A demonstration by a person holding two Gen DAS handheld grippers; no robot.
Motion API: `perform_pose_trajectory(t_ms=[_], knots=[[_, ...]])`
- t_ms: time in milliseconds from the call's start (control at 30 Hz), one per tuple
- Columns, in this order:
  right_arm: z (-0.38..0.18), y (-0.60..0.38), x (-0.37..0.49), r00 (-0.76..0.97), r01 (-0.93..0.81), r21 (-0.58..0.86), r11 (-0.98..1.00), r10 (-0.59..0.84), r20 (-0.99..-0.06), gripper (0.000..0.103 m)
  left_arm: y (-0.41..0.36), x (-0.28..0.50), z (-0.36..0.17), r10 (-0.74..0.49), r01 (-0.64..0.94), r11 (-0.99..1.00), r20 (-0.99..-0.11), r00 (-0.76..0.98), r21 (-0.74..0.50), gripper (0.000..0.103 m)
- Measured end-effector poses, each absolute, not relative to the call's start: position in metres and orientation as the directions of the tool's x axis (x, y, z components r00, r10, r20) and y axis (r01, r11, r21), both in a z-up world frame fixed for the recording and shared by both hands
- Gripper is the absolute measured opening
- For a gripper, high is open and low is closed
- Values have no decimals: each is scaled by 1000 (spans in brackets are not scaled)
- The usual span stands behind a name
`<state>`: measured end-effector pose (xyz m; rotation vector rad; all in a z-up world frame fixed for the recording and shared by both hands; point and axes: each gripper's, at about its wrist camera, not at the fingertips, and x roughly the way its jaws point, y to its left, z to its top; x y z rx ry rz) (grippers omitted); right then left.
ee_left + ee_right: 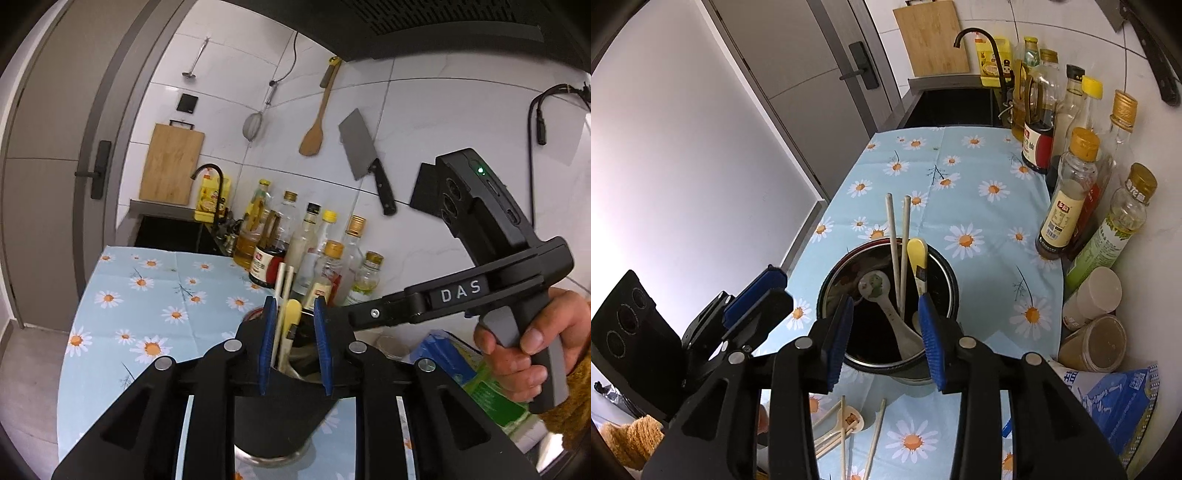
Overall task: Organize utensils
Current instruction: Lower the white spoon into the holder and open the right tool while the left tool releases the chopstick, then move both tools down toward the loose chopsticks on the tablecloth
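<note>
While both claws hang over it, the holder is the landmark:
Tablecloth (979,221): daisy print, under the holder.
Holder (945,291): dark round pot, with two chopsticks (894,240), a yellow-handled utensil (918,258) and a white spoon (879,291) inside.
Right gripper (886,339): above the holder, partly open, empty.
Left gripper (295,343): beside the holder, slightly open, empty.
Loose chopsticks (875,435): lying just before the holder.
</note>
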<state>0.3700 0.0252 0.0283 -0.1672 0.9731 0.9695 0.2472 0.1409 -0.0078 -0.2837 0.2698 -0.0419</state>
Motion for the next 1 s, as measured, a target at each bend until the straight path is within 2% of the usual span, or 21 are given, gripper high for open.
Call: perform_pose_trajectory(t_ms=[100, 233, 467, 667, 1000], knots=[[36, 20, 355, 259, -773, 219, 596, 611, -748, 38, 137, 237, -1, -89, 15, 963, -264, 960, -268, 20], [41, 10, 343, 225, -780, 258, 571, 639, -735, 38, 136, 222, 9, -96, 20, 961, -267, 959, -276, 20], [44, -2, 315, 196, -788, 289, 543, 667, -719, 38, 140, 196, 14, -82, -21, 955, -331, 940, -295, 20], [21, -1, 293, 136, -797, 299, 525, 638, -758, 38, 139, 179, 6, -102, -37, 941, -386, 917, -335, 20], [-21, -3, 270, 67, -786, 322, 528, 590, -804, 38, 124, 157, -20, -98, -69, 948, -492, 865, -310, 20]])
